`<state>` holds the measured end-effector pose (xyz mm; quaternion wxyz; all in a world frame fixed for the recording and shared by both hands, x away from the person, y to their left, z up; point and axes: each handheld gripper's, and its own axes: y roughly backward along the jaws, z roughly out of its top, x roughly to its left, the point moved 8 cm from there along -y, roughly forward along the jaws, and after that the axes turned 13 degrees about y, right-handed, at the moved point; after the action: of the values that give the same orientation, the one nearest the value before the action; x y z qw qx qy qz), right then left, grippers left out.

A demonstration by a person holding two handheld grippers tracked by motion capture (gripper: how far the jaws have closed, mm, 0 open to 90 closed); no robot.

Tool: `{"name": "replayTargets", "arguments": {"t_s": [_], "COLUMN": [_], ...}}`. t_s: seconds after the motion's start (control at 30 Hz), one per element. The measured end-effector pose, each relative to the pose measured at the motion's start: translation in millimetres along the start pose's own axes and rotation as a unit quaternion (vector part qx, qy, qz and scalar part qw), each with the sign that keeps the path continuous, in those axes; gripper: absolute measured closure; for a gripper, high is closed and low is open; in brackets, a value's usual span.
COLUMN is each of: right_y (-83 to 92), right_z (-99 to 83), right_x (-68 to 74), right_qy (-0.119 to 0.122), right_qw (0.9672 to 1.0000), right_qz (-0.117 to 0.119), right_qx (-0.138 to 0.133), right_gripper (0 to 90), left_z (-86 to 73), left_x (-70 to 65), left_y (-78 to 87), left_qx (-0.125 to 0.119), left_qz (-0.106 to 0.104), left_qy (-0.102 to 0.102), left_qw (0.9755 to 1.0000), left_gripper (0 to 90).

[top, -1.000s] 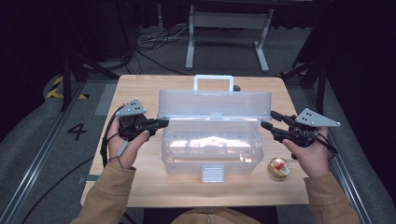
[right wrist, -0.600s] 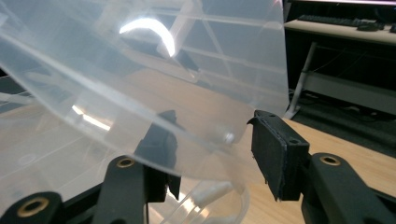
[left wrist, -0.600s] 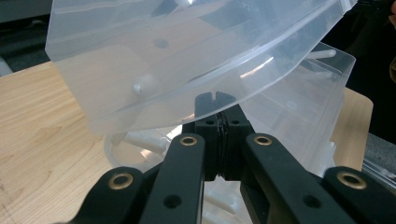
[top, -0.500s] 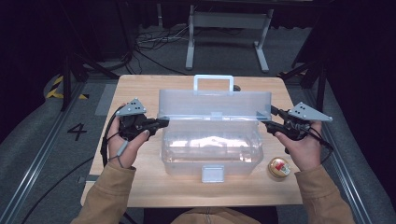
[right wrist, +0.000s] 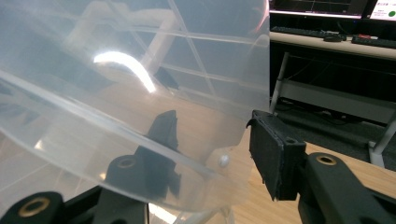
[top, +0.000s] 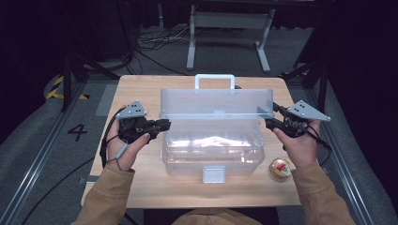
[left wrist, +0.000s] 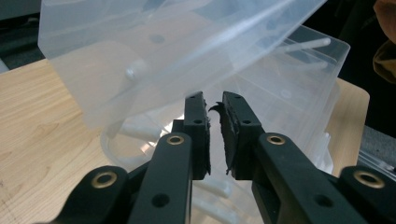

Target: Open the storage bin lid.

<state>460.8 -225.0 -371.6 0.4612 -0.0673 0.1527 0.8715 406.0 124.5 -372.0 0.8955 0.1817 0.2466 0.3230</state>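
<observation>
While your right gripper (top: 271, 123) held its jaws apart astride the raised lid (top: 216, 104) of the clear box (top: 211, 150) mid-counter (top: 141, 89), your left gripper's (top: 164, 125) jaws, just opening, gripped nothing; the lid could have dropped shut.

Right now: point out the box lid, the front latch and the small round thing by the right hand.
lid (top: 216, 103), high view, middle of the raised clear panel.
front latch (top: 213, 174), high view, centre of the tab.
small round thing (top: 280, 168), high view, its top face.
</observation>
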Motion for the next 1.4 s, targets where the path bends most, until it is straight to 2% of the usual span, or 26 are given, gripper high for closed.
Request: {"name": "replayTargets", "arguments": {"t_s": [0.17, 0.4, 0.67, 0.83, 1.0, 1.1, 1.13, 1.2, 1.4], "right_y": [-3.8, -10.2, -14.6, -16.6, -21.0, -22.6, -22.6, -23.7, -26.6], "right_z": [4.2, 12.8, 22.5, 27.2, 32.1, 34.9, 34.9, 34.2, 36.8], "right_x": [-3.0, -9.7, -15.6, -20.0, -24.7, -29.5, -29.5, -31.6, -35.1], "right_qy": [-0.006, -0.006, -0.007, -0.004, 0.013, 0.01, 0.01, 0.003, -0.006], "right_qw": [0.9999, 0.9996, 0.9989, 0.9983, 0.9977, 0.9973, 0.9973, 0.9976, 0.9976], "right_qz": [-0.012, -0.022, -0.037, -0.049, -0.064, -0.072, -0.072, -0.07, -0.064], "right_qx": [-0.01, -0.017, -0.026, -0.029, -0.018, -0.012, -0.012, 0.0, 0.026], "right_gripper": [53.0, 54.3, 55.6, 59.1, 63.3, 69.3, 69.3, 73.2, 74.1], "left_z": [-6.1, -14.4, -26.5, -32.6, -42.4, -48.6, -48.6, -53.1, -63.3], "left_x": [-2.8, -1.5, -11.1, -16.3, -20.0, -23.5, -23.5, -24.2, -26.6], "left_y": [4.4, 13.5, 18.2, 17.9, 14.6, 9.7, 9.7, 5.2, -6.1], "left_qx": [0.009, 0.014, 0.039, 0.053, 0.083, 0.105, 0.105, 0.121, 0.159], "left_qz": [0.004, 0.011, 0.003, -0.008, -0.02, -0.03, -0.03, -0.036, -0.05], "left_qy": [-0.009, -0.005, -0.03, -0.036, -0.044, -0.048, -0.048, -0.051, -0.059], "left_qw": [0.9999, 0.9998, 0.9988, 0.9979, 0.9954, 0.9929, 0.9929, 0.9907, 0.9842], "left_gripper": [78.2, 76.6, 74.7, 73.5, 72.3, 71.3, 71.1, 70.7, 68.9]}}
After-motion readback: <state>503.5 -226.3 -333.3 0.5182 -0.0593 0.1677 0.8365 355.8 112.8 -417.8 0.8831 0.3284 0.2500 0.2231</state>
